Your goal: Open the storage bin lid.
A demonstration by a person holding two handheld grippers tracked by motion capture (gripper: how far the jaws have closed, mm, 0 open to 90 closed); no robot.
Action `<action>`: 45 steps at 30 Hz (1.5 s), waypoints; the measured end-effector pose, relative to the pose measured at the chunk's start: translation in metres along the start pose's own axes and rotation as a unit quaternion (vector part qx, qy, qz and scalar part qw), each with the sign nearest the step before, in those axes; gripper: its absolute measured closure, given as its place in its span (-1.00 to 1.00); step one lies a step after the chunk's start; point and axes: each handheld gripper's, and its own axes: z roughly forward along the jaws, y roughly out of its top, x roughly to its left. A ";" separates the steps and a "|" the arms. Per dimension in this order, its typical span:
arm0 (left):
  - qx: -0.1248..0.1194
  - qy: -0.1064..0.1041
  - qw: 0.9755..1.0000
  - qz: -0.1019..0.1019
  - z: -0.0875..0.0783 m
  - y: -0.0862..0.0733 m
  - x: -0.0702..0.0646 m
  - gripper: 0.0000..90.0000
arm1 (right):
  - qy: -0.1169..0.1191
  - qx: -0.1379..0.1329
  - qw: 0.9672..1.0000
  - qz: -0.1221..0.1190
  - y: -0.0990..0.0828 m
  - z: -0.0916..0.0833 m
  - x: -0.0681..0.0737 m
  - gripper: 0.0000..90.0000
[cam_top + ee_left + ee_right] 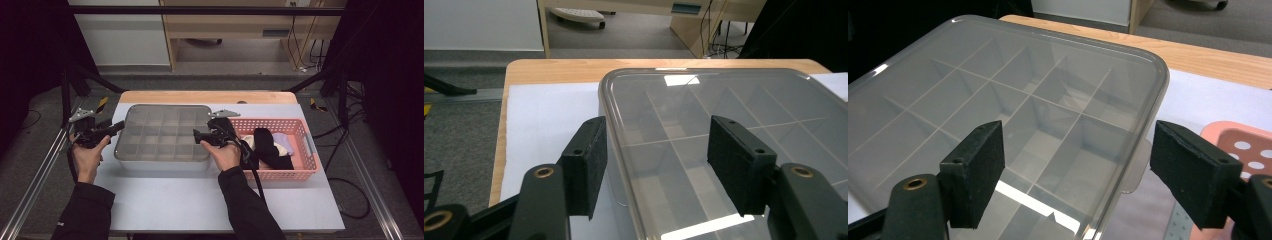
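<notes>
The lidded compartment box [162, 135] sits mid-desk between both tongs: left tongs [656, 160] straddle its left rim, right tongs [1088, 175] its right rim, both open.

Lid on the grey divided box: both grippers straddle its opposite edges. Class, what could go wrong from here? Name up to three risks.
1. The lid is smooth and glossy. The left gripper and right gripper are open, with only its thin rim between the pads, so a shallow grip may slip.
2. If one side lifts first, the lid could tilt and jam, or drag the box across the table.
3. The pink basket sits close beside the right gripper, which may bump it.
</notes>
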 end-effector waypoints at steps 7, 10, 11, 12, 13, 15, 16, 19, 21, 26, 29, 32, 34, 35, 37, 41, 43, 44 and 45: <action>0.025 0.010 1.000 0.005 0.012 -0.004 0.002 -0.12 | -0.009 0.013 1.000 0.012 0.003 0.012 -0.002 -0.48; 0.041 0.012 0.999 0.001 0.018 -0.006 0.002 -0.15 | -0.013 0.023 0.999 0.019 0.003 0.017 -0.004 -0.48; 0.047 0.013 0.999 0.001 0.020 -0.007 0.003 -0.16 | -0.015 0.026 0.999 0.020 0.003 0.018 -0.005 -0.48; 0.052 0.014 0.999 0.000 0.022 -0.008 0.004 -0.17 | -0.018 0.028 0.999 0.023 0.002 0.020 -0.006 -0.49; 0.057 0.014 0.998 -0.002 0.024 -0.009 0.005 -0.17 | -0.020 0.032 0.999 0.025 0.002 0.021 -0.007 -0.49; 0.064 0.016 0.998 -0.005 0.026 -0.010 0.007 -0.19 | -0.023 0.037 0.999 0.027 0.001 0.025 -0.008 -0.50; 0.065 0.014 0.998 -0.007 0.027 -0.010 0.008 -0.20 | -0.024 0.039 0.999 0.027 0.000 0.026 -0.009 -0.51; 0.068 0.014 0.998 -0.012 0.028 -0.011 0.010 -0.22 | -0.024 0.046 0.998 0.033 -0.001 0.030 -0.009 -0.51; 0.071 0.013 0.997 -0.014 0.029 -0.012 0.011 -0.23 | -0.025 0.047 0.998 0.040 -0.001 0.032 -0.009 -0.52; 0.076 0.009 0.997 -0.018 0.032 -0.013 0.011 -0.24 | -0.027 0.057 0.997 0.054 -0.003 0.037 -0.011 -0.55; 0.078 0.006 0.997 -0.018 0.034 -0.013 0.010 -0.25 | -0.028 0.061 0.995 0.070 -0.003 0.038 -0.011 -0.55; 0.080 0.001 0.997 -0.018 0.035 -0.013 0.009 -0.28 | -0.028 0.062 0.995 0.079 -0.003 0.039 -0.011 -0.56; 0.081 -0.001 0.997 -0.018 0.035 -0.013 0.009 -0.29 | -0.027 0.063 0.994 0.084 -0.003 0.041 -0.010 -0.57; 0.082 -0.002 0.996 -0.018 0.035 -0.013 0.009 -0.30 | -0.029 0.065 0.994 0.087 -0.003 0.041 -0.010 -0.57; 0.083 -0.005 0.996 -0.021 0.035 -0.013 0.009 -0.31 | -0.032 0.066 0.993 0.090 -0.002 0.043 -0.009 -0.57; 0.087 -0.013 0.996 -0.022 0.036 -0.014 0.008 -0.33 | -0.036 0.072 0.992 0.098 -0.003 0.045 -0.008 -0.61; 0.091 -0.017 0.995 -0.021 0.036 -0.014 0.008 -0.35 | -0.039 0.074 0.992 0.094 -0.003 0.047 -0.008 -0.62; 0.093 -0.020 0.995 -0.022 0.037 -0.014 0.007 -0.36 | -0.038 0.080 0.991 0.100 -0.003 0.047 -0.007 -0.62; 0.095 -0.022 0.995 -0.022 0.037 -0.014 0.007 -0.37 | -0.038 0.085 0.991 0.100 -0.004 0.048 -0.008 -0.62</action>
